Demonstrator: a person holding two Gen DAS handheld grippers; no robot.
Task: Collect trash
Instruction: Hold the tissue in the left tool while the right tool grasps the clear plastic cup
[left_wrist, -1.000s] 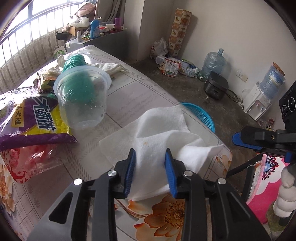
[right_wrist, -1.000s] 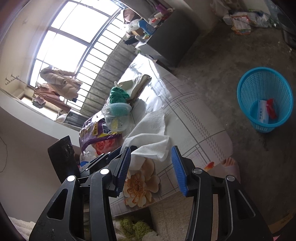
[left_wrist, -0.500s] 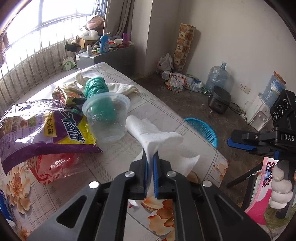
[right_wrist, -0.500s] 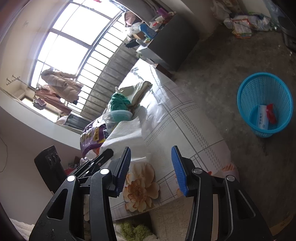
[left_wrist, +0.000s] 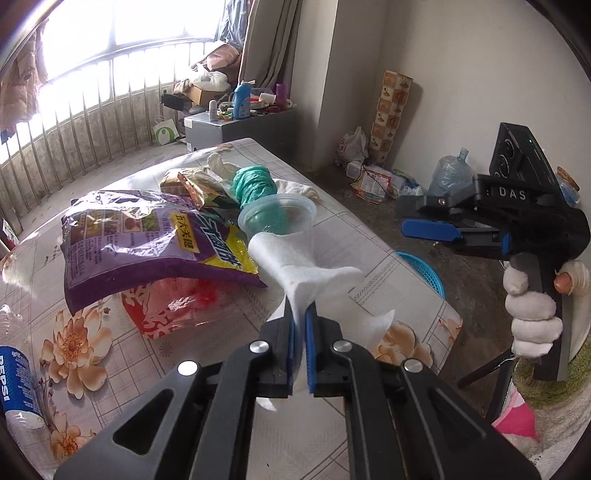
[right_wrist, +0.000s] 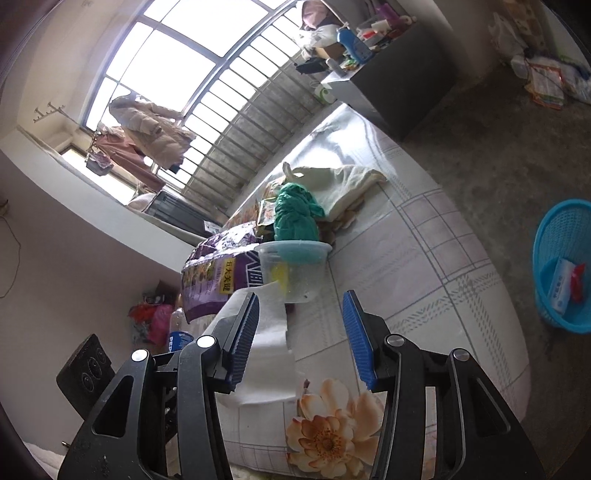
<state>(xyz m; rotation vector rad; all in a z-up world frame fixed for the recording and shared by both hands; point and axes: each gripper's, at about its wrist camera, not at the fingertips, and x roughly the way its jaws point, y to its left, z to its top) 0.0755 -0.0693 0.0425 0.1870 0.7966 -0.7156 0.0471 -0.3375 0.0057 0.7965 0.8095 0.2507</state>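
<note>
The white paper towel (left_wrist: 303, 273) was a soft, crumpled sheet, pinched into a narrow stem where the left hand-held gripper (left_wrist: 300, 332) clamped it between blue pads, then flaring upward into loose folds with a faint orange stain near the pinch. It hung lifted above the near edge of the table (left_wrist: 406, 280), its lower corners trailing toward the floral cloth. In the right wrist view the same towel (right_wrist: 266, 347) rose beside the right hand-held gripper (right_wrist: 299, 336), whose jaws stood wide apart with nothing between them; the sheet lay just outside its left pad.

Behind the towel stood a clear plastic cup (left_wrist: 277, 221), with a green bundle (left_wrist: 255, 182) beyond it and a purple snack bag (left_wrist: 147, 240) to its left. A blue basket (right_wrist: 565, 266) sat on the floor well apart from the table, holding a few scraps.

A second before, the towel had lain spread flat on the table with the left jaws open over it; half a second before, they had already closed on it. Since then the sheet had been raised higher and the view had swung so that the right hand-held gripper (left_wrist: 436, 230), held in a white-gloved hand (left_wrist: 532, 310), appeared closer.
</note>
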